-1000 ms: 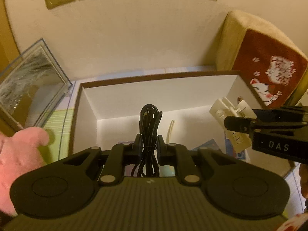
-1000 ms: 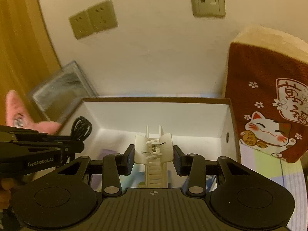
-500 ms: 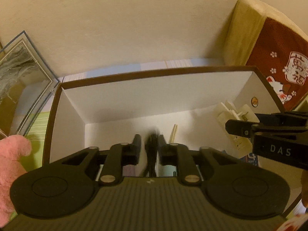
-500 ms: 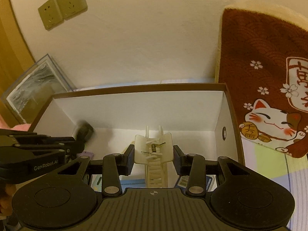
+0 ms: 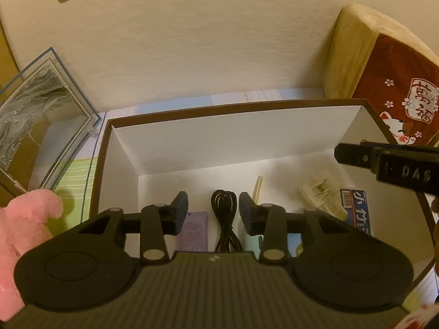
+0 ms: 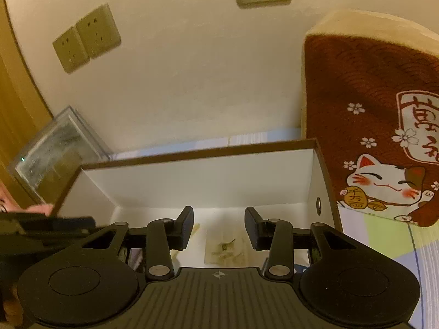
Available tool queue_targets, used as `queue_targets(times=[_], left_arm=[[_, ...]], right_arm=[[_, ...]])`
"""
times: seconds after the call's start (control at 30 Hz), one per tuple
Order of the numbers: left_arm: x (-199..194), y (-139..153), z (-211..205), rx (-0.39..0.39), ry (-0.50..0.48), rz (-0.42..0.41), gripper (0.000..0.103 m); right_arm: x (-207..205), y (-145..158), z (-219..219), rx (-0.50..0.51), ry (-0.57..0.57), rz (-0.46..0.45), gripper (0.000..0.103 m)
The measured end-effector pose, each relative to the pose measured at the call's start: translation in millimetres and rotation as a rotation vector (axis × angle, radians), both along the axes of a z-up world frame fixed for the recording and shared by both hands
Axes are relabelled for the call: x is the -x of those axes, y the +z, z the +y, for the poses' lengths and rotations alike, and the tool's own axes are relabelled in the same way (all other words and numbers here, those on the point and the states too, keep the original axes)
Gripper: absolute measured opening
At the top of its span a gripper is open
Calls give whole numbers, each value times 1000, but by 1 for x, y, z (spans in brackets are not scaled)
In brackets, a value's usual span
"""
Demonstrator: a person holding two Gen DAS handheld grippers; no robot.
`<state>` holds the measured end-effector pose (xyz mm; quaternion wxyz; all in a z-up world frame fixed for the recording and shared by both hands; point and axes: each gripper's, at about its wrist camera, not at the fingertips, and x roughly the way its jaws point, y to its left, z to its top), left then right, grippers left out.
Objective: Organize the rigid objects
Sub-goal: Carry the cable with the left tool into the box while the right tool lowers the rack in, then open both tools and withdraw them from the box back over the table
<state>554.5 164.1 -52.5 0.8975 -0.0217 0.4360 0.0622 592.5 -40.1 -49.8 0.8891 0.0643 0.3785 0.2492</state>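
Left gripper (image 5: 213, 212): hovering over the box (image 5: 233, 134) with fingers spread, gripping nothing
Black cable (image 5: 225, 219): lying coiled on the box floor, between the fingers (seemingly below them); untouched
Right gripper (image 6: 219, 227): also hovering spread and empty
White clip (image 5: 323, 197): lying on the box floor, right of the cable

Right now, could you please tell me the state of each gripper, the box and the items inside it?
Left gripper: open, empty, above the box.
Right gripper: open, empty.
Brown-rimmed white cardboard box: open, no lid on it.
Coiled black cable: released, lying on the box floor.
White plastic clip: released, lying on the floor, blurred.
Clear acrylic frame: leaning beside the box.
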Motion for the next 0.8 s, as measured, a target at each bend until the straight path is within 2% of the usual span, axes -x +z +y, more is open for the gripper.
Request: queue_targets(times=[0.1, 0.2, 0.3, 0.8], left_arm=[[10, 7, -2, -10, -3, -13, 42], [22, 15, -4, -4, -7, -27, 49], [33, 22, -5, 4, -3, -39, 53], [108, 55, -17, 39, -7, -77, 53]], right_arm=[[10, 10, -4, -25, 1, -7, 57], [22, 20, -7, -49, 10, -9, 64], [33, 25, -11, -66, 18, -7, 66], [105, 47, -56, -106, 23, -15, 67]])
